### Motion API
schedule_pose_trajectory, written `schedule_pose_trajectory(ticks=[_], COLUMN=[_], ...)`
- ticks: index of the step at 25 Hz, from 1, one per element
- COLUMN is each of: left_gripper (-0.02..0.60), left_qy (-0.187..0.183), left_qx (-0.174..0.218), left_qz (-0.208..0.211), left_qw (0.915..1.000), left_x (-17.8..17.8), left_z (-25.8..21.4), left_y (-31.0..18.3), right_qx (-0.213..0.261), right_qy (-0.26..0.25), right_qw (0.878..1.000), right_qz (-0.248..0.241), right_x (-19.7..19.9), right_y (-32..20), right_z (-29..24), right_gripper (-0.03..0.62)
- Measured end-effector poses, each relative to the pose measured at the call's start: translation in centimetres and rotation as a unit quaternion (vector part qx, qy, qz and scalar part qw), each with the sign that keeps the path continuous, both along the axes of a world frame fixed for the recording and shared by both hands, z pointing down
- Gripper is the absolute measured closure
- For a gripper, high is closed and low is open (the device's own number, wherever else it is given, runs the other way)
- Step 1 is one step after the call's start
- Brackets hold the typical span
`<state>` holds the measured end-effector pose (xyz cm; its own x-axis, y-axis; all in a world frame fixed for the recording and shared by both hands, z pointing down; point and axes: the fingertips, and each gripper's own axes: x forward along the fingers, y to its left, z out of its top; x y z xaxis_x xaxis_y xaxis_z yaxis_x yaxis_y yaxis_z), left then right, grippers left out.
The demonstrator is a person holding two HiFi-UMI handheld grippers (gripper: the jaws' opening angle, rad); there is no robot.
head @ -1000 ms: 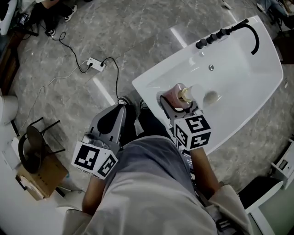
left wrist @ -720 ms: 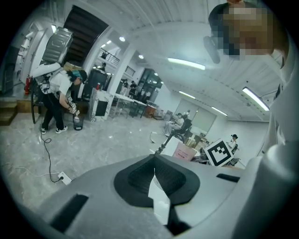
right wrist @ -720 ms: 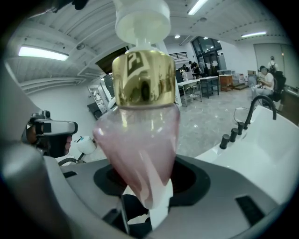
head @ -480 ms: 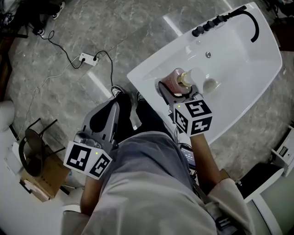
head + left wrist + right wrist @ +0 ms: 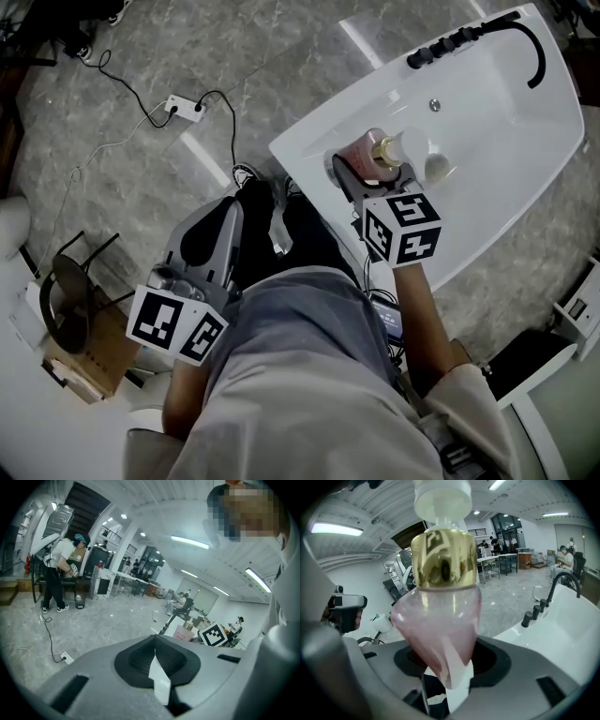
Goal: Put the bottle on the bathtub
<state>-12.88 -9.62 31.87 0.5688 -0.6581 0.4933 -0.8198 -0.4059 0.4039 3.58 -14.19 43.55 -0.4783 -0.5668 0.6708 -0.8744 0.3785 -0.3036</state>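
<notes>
Bottle (image 5: 362,152) in right gripper (image 5: 449,670)

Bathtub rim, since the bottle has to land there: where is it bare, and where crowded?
Bare: the long rim of the bathtub between the bottle and the tap knobs, and the opposite long rim. Crowded: the end with the knobs and black spout, and the near corner where the right gripper holds the bottle.

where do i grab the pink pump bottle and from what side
Grip the bottle on its pink body, below the gold collar, from the side, as the right gripper does: the body gives the jaws broad faces; the white pump head is narrow and may give.
</notes>
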Motion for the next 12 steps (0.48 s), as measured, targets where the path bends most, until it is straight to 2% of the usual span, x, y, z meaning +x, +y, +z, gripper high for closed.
schedule_pose_trajectory(ticks=[12], left_gripper=[0.578], left_qy=[-0.011], left_qx=[-0.02], left_qz=[0.0], left_qw=[0.9997], left_x=[-2.5], left_z=[1.6], left_y=[0.0], right_qx=[-0.017], right_qy=[0.004], right_qw=[1.0], right_qz=[0.012], right_x=[-1.3], right_y=[-1.8], right_z=[4.1], right_gripper=[0.372])
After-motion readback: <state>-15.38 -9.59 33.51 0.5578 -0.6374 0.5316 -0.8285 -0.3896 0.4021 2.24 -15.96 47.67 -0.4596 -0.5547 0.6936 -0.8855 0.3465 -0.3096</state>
